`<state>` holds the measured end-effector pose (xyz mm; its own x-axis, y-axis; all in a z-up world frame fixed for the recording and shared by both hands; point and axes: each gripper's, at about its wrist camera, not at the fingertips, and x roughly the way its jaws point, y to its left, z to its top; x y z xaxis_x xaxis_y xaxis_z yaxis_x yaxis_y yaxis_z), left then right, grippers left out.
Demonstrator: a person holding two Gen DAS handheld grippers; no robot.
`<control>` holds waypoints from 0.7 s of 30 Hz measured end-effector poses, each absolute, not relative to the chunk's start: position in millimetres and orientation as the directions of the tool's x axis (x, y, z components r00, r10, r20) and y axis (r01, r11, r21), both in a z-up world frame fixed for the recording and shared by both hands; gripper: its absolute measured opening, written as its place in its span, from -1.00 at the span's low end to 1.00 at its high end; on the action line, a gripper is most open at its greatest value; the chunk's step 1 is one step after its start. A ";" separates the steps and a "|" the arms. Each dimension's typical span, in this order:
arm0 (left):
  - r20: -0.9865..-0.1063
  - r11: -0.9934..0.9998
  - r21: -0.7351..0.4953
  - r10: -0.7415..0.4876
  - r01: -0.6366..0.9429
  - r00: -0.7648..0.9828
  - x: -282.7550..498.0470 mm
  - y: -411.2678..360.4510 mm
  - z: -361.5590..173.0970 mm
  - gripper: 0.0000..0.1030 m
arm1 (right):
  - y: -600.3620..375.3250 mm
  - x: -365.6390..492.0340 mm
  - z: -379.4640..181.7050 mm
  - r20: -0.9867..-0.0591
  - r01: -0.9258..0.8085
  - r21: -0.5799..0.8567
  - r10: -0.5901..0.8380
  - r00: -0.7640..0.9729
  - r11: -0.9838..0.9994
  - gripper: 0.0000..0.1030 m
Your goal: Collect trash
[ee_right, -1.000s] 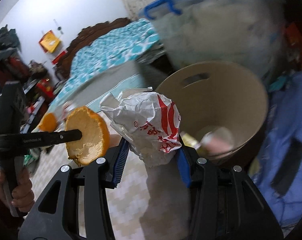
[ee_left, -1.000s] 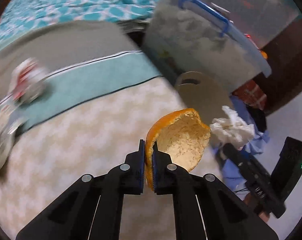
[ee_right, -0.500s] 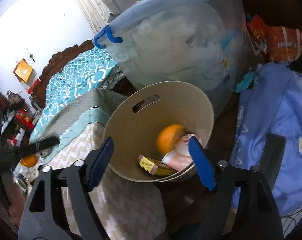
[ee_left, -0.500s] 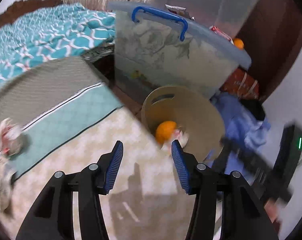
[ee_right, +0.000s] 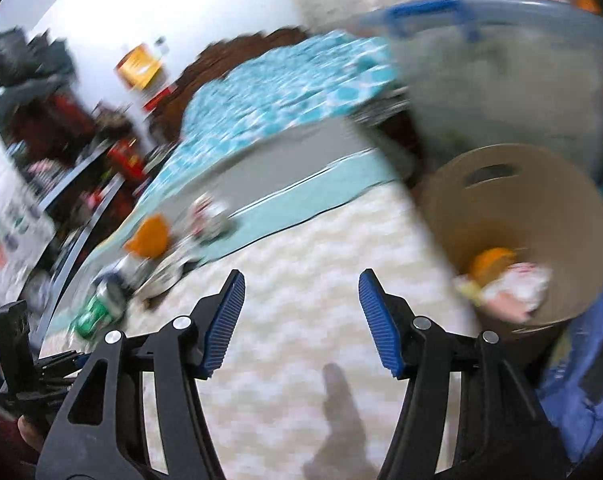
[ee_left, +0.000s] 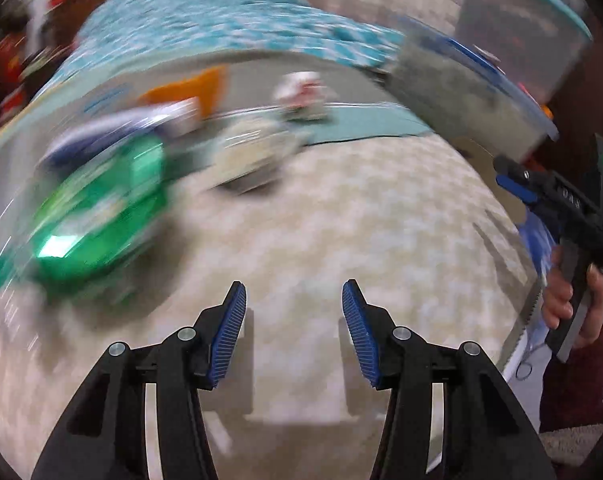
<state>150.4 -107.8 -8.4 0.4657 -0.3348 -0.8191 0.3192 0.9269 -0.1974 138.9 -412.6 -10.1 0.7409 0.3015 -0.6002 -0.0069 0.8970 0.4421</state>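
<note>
A bed with a teal-and-white patterned cover (ee_right: 285, 88) fills the far room from 11 to 1 o'clock; beside it stands a large translucent plastic storage box (ee_right: 501, 80) with a blue handle. The work surface is a cream zigzag-textured mat (ee_left: 361, 240) edged by a teal strip. At 3 o'clock in the right wrist view sits a round tan bin (ee_right: 513, 200) with a slot handle, holding an orange peel (ee_right: 491, 262) and a crumpled red-and-white wrapper (ee_right: 517, 288). More trash lies blurred at 10 o'clock on the mat: a shiny green can (ee_left: 97, 216), an orange scrap (ee_left: 189, 88) and a pale crumpled piece (ee_left: 257, 148). The left gripper (ee_left: 293, 330) stands moderately open and empty. The right gripper (ee_right: 301, 320), its jaws just narrowing, is likewise apart with nothing between.
</note>
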 end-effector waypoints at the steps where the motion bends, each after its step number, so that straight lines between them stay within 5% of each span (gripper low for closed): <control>1: -0.819 0.936 -0.200 -0.322 0.290 0.475 145.0 -91.8 -9.6 -0.07 | -394.2 142.8 -11.9 -0.604 -0.036 0.447 0.331 0.725 0.894 0.18; 11: -0.777 0.961 -0.227 -0.276 0.157 0.565 120.8 -9.7 -4.8 -0.07 | -249.4 145.9 -30.9 -0.672 -0.231 0.460 0.506 0.541 0.858 0.19; 21: -0.758 0.976 -0.215 -0.190 0.036 0.623 109.0 40.4 -14.6 -0.03 | -192.6 127.7 -41.8 -0.714 -0.279 0.316 0.421 0.559 0.907 0.31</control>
